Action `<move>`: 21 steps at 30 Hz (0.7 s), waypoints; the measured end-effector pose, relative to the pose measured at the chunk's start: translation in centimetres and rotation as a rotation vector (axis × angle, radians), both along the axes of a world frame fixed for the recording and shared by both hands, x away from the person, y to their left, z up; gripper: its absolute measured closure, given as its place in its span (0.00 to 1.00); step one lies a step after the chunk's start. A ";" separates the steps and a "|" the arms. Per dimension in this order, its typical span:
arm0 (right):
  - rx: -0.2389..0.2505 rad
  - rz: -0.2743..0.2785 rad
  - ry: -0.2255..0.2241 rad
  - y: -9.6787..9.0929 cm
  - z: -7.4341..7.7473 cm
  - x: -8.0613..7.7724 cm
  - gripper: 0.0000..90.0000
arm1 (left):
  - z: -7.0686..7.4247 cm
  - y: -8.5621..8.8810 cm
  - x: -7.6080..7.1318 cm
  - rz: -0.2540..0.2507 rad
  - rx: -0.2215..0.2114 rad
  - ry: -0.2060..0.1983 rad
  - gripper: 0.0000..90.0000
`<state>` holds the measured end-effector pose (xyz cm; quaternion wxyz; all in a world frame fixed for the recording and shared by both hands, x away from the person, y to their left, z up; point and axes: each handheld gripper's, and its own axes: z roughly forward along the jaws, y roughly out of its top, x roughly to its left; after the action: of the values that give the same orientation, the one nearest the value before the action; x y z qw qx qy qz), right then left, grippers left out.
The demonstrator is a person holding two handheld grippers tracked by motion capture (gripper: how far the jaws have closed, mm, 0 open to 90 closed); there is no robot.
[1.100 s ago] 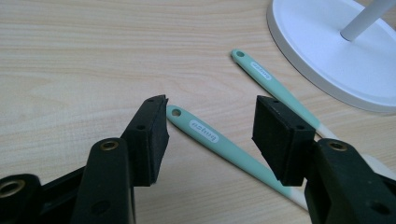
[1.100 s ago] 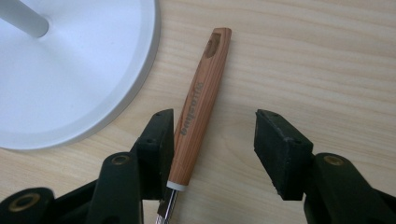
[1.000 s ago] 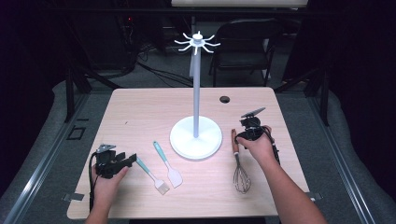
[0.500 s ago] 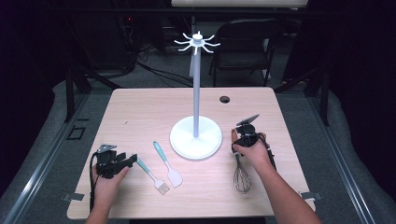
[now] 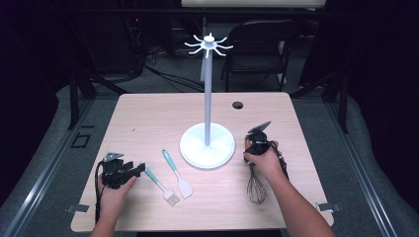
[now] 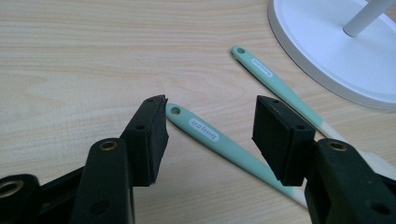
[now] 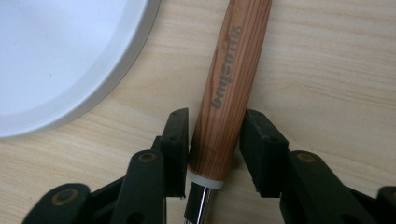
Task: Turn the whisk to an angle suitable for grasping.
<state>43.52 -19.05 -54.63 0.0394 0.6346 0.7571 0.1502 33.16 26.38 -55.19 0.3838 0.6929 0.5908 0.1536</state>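
Item: whisk (image 5: 256,183), lying on the table (image 5: 148,123) right of the stand (image 5: 207,145); nothing is hanging on the stand yet, so lifting and hooking are remaining.

Right claw (image 7: 215,135): jaws have just been closing and are flanking the wooden handle (image 7: 231,79), a slight gap showing.

Left claw (image 6: 210,123): resting spread around the brush (image 6: 219,142); spatula (image 6: 275,86) beside.

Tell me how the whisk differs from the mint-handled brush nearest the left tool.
The whisk has a wooden handle and wire loops; the brush has a mint handle and pale bristle head. The whisk handle sits between the right tool jaws; the brush lies before the open left tool. Both lie flat.
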 end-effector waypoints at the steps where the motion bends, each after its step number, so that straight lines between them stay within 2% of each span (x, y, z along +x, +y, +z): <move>1: -0.001 -0.001 -0.001 0.1 0.0 0.0 0.71 | 0.0 0.0 0.0 0.000 -0.002 0.000 0.50; 6: -0.024 0.012 0.015 -0.1 0.1 0.1 0.74 | 0.0 0.1 0.0 0.000 -0.002 -0.002 0.50; 9: -0.024 -0.013 0.008 -0.7 0.1 0.0 0.78 | 0.0 0.1 0.0 0.000 0.000 -0.004 0.50; 11: -0.029 -0.010 0.017 -1.2 0.1 0.0 0.78 | 0.0 0.1 0.0 0.001 0.001 -0.004 0.50; 14: -0.019 -0.017 0.032 -1.7 0.2 0.0 0.78 | 0.0 0.0 0.0 0.003 0.002 -0.001 0.50; 16: -0.006 -0.031 0.026 -1.9 0.1 0.0 0.78 | 0.0 0.0 0.0 -0.003 0.006 0.008 0.50; 21: -0.001 -0.034 0.022 -1.9 0.1 0.0 0.78 | 0.0 -0.1 0.0 0.001 0.005 -0.002 0.50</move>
<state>43.47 -20.93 -54.49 0.0339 0.6492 0.7465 0.1422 33.14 26.33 -55.22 0.3823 0.6935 0.5904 0.1560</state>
